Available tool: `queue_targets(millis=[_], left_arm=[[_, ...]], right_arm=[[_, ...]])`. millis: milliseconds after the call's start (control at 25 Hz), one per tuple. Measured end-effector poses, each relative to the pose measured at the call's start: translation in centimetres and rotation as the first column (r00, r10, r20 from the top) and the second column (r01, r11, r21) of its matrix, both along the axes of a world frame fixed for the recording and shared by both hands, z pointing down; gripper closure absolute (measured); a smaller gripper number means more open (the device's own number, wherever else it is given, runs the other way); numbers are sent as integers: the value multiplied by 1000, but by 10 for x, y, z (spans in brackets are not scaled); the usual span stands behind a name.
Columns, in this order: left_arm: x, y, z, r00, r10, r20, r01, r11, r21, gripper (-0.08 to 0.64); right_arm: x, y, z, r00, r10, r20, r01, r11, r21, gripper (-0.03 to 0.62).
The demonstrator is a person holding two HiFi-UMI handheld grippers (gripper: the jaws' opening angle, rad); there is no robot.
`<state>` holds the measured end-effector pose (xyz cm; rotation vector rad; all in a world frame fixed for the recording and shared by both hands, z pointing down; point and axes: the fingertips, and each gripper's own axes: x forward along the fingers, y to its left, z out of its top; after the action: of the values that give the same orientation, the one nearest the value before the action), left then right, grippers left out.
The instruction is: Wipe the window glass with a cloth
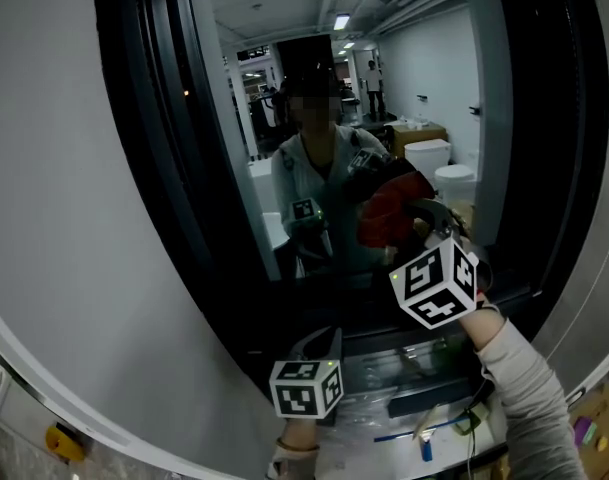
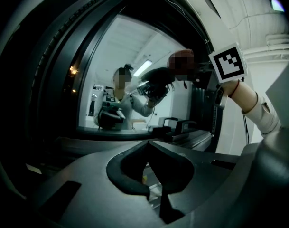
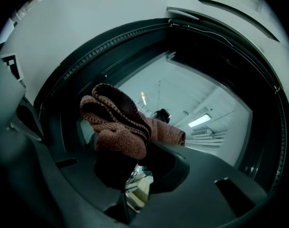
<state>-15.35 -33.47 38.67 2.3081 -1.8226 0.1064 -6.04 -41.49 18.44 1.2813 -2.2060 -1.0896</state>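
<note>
The window glass [image 1: 424,88] is dark and mirrors a person and the lit room behind. A reddish-brown cloth [image 1: 386,213] is bunched up against the glass at mid-height. My right gripper [image 1: 426,230] is shut on it, its marker cube just below. In the right gripper view the folded cloth [image 3: 119,132] sticks out above the jaws of the right gripper [image 3: 135,152], with the glass [image 3: 191,103] close behind it. My left gripper [image 1: 327,338] hangs lower, near the sill, apart from the cloth. In the left gripper view the left gripper [image 2: 148,141] is shut, with nothing held.
A thick black window frame [image 1: 134,168] curves round the glass, with a pale grey wall [image 1: 54,218] to its left. Below lies the sill track [image 1: 384,368] with clear plastic and a blue pen-like item [image 1: 404,435]. A yellow object [image 1: 64,440] sits low left.
</note>
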Motion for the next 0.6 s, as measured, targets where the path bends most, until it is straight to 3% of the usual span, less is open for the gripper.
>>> queue_targets(millis=[600], left_arm=[[3,2,-3,1000,30,0,-30,1000,-1,555]], right_arm=[[-5,3,64,1000,-20,-20,17,985,-171,548]])
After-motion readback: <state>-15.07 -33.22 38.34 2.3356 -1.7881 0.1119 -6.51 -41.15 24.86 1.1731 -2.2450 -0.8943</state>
